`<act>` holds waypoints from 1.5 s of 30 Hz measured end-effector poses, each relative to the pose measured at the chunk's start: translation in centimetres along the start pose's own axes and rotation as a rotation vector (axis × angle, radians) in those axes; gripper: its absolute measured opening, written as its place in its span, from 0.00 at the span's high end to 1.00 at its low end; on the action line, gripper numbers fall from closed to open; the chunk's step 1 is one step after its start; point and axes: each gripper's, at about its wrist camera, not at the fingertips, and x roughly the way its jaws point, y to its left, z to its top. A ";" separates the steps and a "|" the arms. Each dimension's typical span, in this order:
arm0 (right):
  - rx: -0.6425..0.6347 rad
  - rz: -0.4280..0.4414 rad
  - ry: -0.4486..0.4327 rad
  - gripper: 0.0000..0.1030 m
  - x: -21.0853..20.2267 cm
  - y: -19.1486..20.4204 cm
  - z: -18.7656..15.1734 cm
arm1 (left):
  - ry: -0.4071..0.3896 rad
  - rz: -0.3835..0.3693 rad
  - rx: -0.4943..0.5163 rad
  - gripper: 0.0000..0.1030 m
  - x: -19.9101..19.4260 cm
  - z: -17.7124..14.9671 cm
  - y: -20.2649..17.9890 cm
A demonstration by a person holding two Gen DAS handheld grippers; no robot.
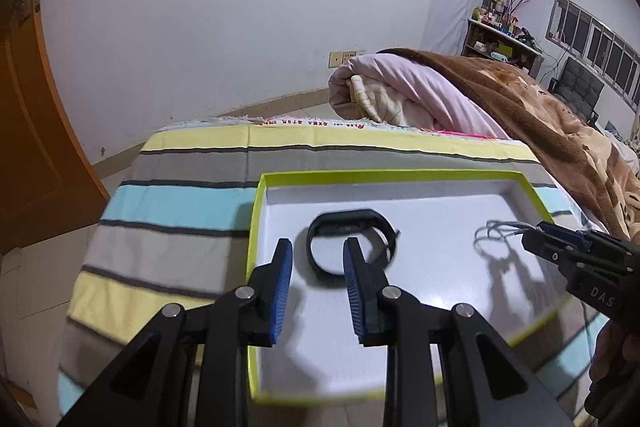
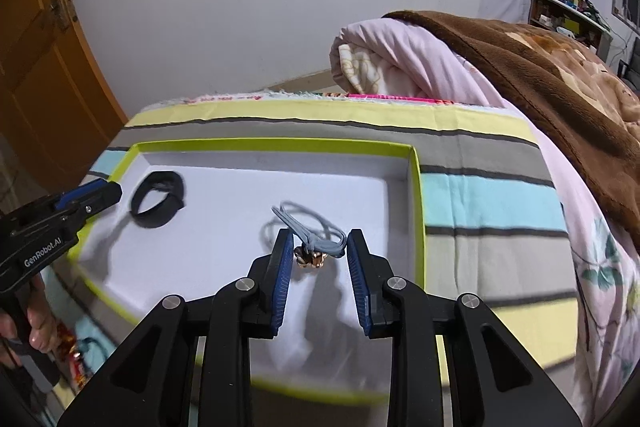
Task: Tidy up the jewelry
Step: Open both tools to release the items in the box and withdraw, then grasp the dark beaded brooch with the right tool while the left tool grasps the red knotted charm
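Left wrist view
- Left gripper: fingers spread apart with nothing between the blue pads, hanging over the left half of the tray.
- Tray: shallow white box lid with a lime-green rim, lying on the striped bedsheet.
- Black band: a closed loop resting on the tray floor just beyond the left gripper's tips; its near edge is partly hidden behind the right-hand finger.
- Cord bracelet: pale blue-grey loops lying in the right part of the tray, well apart from the black band, right at the tip of the right gripper.
- Right gripper state from here: seen side-on, so its opening cannot be told in this view.
- Background: folded pink quilt and brown blanket behind the tray.

Right wrist view
- Right gripper: released, fingers wide, straddling the cord bracelet without pinching it.
- Charm: small gold-coloured piece at the near end of the cord, between the two pads, close to the left one.
- Black band: in the tray's far left corner area, near the tip of the left gripper.
- Tray: green rim visible all round, on the striped bedsheet.
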 end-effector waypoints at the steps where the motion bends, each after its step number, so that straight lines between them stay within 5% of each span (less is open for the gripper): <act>1: 0.004 0.009 -0.009 0.72 -0.8 0.1 -0.3 | -0.006 0.002 0.005 0.73 -0.7 -0.3 -0.1; 13: -0.010 0.016 -0.150 0.72 -14.0 3.0 -7.6 | -0.096 0.005 0.010 0.73 -12.3 -6.1 -1.4; 23: -0.024 0.010 -0.213 0.72 -20.8 4.5 -13.9 | -0.162 -0.032 0.003 0.73 -18.9 -11.4 -1.5; 35: -0.025 -0.012 -0.182 0.72 -23.4 5.3 -20.2 | -0.176 -0.015 0.017 0.73 -22.5 -16.4 -1.8; 45: -0.038 -0.020 -0.159 0.72 -22.6 5.1 -21.7 | -0.153 -0.051 0.016 0.73 -21.7 -17.9 -2.1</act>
